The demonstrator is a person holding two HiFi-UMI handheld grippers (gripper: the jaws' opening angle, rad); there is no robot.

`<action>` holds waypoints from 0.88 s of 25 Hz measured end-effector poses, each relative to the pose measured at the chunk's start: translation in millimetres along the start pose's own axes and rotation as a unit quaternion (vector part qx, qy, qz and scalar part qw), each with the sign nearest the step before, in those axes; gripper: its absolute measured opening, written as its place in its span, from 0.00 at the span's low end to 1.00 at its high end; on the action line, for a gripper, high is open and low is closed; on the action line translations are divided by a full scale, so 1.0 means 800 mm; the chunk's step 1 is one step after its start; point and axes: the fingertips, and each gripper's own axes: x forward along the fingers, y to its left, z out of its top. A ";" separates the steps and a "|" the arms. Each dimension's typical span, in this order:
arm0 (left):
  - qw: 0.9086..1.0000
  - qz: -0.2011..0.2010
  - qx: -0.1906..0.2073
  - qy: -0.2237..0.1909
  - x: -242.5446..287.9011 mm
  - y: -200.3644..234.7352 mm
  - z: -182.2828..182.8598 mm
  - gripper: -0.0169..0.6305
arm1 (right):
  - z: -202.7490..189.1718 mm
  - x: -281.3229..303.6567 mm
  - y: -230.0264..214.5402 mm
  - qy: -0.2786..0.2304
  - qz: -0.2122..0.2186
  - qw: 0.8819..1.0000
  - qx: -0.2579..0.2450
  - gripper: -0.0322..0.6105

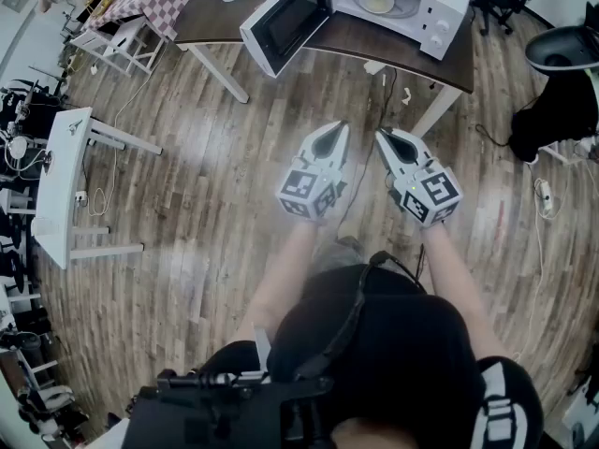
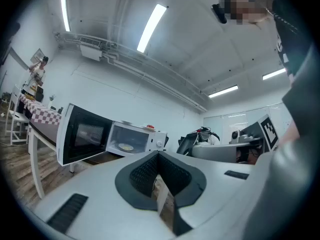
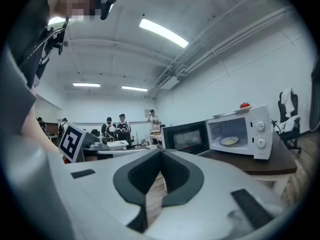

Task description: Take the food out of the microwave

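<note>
Grippers: we are holding two — left gripper (image 1: 338, 129), right gripper (image 1: 385, 136) — both closed, gripping nothing.
Microwave: one microwave (image 1: 445, 9), door standing open, on the table (image 1: 348, 43).
Food: one plate of food (image 1: 377, 0) sitting inside it.

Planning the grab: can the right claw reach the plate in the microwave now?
Probably not: the door is open and the plate unblocked, but the right claw, shut, hangs short of the table.
</note>
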 end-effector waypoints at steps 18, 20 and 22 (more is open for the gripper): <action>0.999 -0.006 -0.018 0.028 0.088 0.091 -0.024 0.03 | -0.023 0.086 -0.093 0.014 -0.036 0.998 0.046 0.05; 0.999 -0.006 -0.022 0.028 0.094 0.094 -0.026 0.03 | -0.024 0.091 -0.100 0.017 -0.041 0.998 0.041 0.05; 0.999 -0.006 -0.024 0.026 0.106 0.102 -0.026 0.03 | -0.023 0.101 -0.109 0.015 -0.044 0.998 0.036 0.05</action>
